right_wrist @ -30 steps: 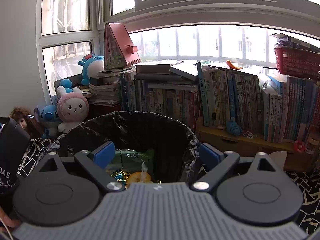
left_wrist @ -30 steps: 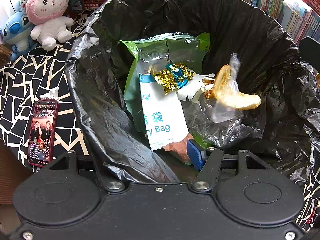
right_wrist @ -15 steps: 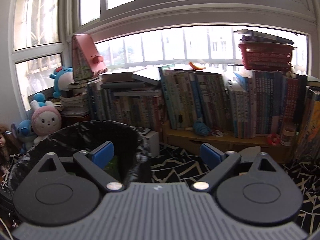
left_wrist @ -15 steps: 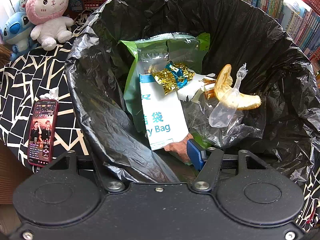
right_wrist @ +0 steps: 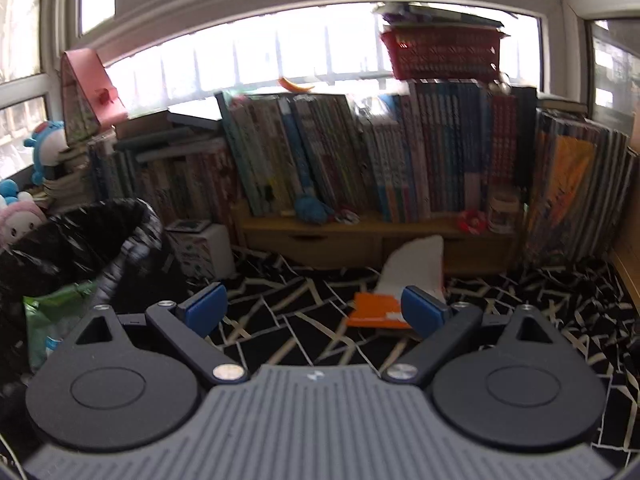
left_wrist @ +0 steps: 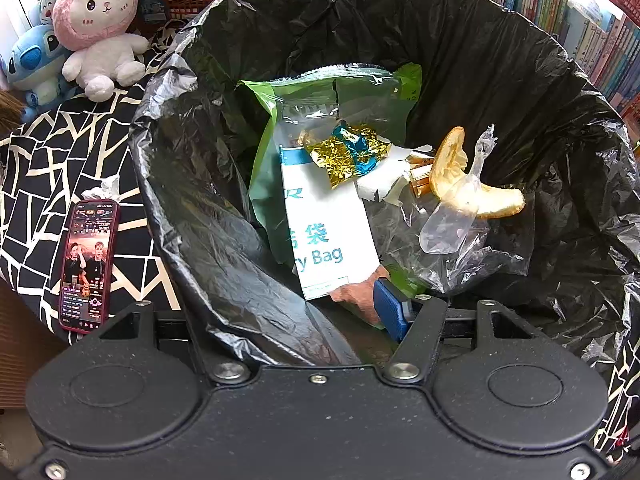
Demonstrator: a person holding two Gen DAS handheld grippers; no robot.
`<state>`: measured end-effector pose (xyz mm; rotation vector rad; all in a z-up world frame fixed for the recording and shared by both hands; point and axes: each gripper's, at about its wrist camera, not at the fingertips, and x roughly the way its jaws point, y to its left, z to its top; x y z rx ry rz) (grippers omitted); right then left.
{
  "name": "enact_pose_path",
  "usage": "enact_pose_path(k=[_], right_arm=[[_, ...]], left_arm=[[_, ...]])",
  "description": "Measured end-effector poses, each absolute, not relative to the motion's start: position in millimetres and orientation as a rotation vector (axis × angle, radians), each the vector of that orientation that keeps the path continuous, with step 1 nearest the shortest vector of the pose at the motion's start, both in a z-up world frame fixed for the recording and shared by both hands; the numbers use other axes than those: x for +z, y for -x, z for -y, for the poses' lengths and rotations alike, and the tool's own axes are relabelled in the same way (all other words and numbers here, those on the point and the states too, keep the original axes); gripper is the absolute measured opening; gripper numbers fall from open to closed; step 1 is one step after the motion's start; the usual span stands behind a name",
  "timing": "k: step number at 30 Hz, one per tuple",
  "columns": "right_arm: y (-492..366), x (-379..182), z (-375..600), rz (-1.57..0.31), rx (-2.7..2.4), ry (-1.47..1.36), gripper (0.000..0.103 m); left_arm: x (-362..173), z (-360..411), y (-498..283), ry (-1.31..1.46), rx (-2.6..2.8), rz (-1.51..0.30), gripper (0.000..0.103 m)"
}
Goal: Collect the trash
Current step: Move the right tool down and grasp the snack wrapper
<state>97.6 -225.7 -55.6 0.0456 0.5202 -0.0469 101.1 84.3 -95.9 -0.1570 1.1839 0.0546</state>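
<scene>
A bin lined with a black trash bag (left_wrist: 500,60) fills the left wrist view. Inside lie a green-and-white bag (left_wrist: 320,216), a gold-and-blue wrapper (left_wrist: 344,152), a yellow fruit slice (left_wrist: 460,184) and a clear plastic wrapper (left_wrist: 452,228). My left gripper (left_wrist: 288,320) is shut on the bin's near rim, its blue pad (left_wrist: 390,312) inside the bag and the other finger hidden outside. My right gripper (right_wrist: 314,308) hangs open and empty over the floor, to the right of the bin (right_wrist: 80,240). An orange-and-white paper (right_wrist: 376,312) lies on the floor just beyond its right pad.
A phone (left_wrist: 86,264) and a crumpled tissue (left_wrist: 104,188) lie on the black-and-white patterned cloth (left_wrist: 48,168) left of the bin. Plush toys (left_wrist: 100,28) sit behind it. A low wooden shelf (right_wrist: 360,240) packed with books lines the window wall. A small white box (right_wrist: 200,252) stands beside the bin.
The clear wrapper with the yellow slice dropped and settled among the trash. The right gripper swung right and down, away from the bin, toward the floor with the orange paper. The left gripper held still.
</scene>
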Motion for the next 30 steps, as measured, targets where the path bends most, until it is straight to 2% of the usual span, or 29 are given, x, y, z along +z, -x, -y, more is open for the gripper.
enact_pose_path(k=[14,21,30], right_arm=[[-110.4,-126.9,258.5,-0.682,-0.225,-0.069,0.097],[-125.8,-149.8,293.9,-0.718,-0.373,-0.092,0.090],[-160.2,-185.4,335.0,-0.781,-0.508,-0.071,0.089]], left_arm=[[-96.6,-85.2,-100.9,0.161,0.050,-1.186,0.062],[-96.0,-86.1,-100.7,0.166,0.051,-1.187,0.062],[-95.6,-86.4,-101.3,0.172,0.065,-1.187,0.063]])
